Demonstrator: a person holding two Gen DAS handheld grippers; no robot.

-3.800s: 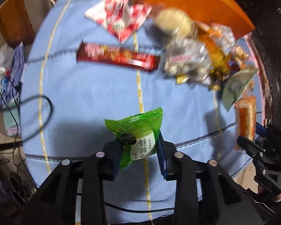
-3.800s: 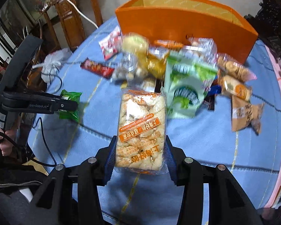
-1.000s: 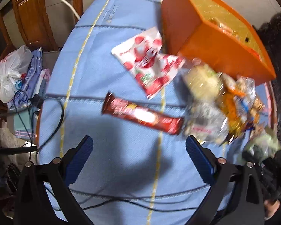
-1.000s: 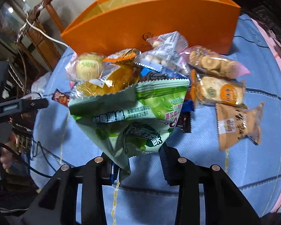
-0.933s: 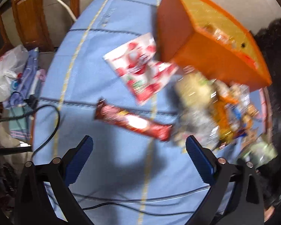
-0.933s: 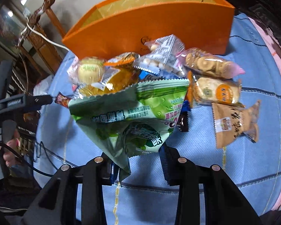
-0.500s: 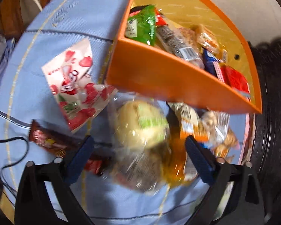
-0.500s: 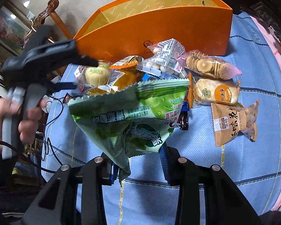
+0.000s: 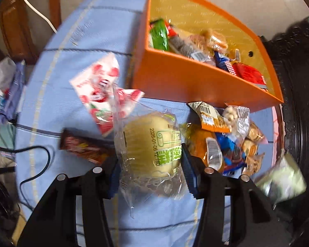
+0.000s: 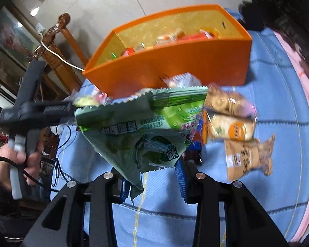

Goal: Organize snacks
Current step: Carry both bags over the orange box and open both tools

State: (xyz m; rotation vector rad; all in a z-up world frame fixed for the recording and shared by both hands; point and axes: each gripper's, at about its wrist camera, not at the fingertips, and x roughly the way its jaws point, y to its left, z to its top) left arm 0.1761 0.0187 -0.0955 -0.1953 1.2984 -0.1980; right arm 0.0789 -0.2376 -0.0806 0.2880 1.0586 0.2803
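Note:
My left gripper (image 9: 151, 169) is shut on a yellow round cake in a clear wrapper (image 9: 152, 146), near the pile of snacks on the blue tablecloth. The orange box (image 9: 185, 86) stands behind it with several snacks inside. My right gripper (image 10: 152, 182) is shut on a large green snack bag (image 10: 144, 127) and holds it above the table, in front of the orange box (image 10: 175, 70). The green bag also shows blurred at the right edge of the left wrist view (image 9: 282, 180).
A red-and-white strawberry packet (image 9: 101, 94) and a dark red bar (image 9: 82, 148) lie left of the pile. Biscuit packs (image 10: 228, 127) and a brown packet (image 10: 245, 158) lie to the right. A black cable (image 9: 35, 164) crosses the table's left edge. A wooden chair (image 10: 55, 47) stands behind.
My left gripper went from wide open to shut on the yellow cake. My right gripper lifted the green bag higher, toward the orange box.

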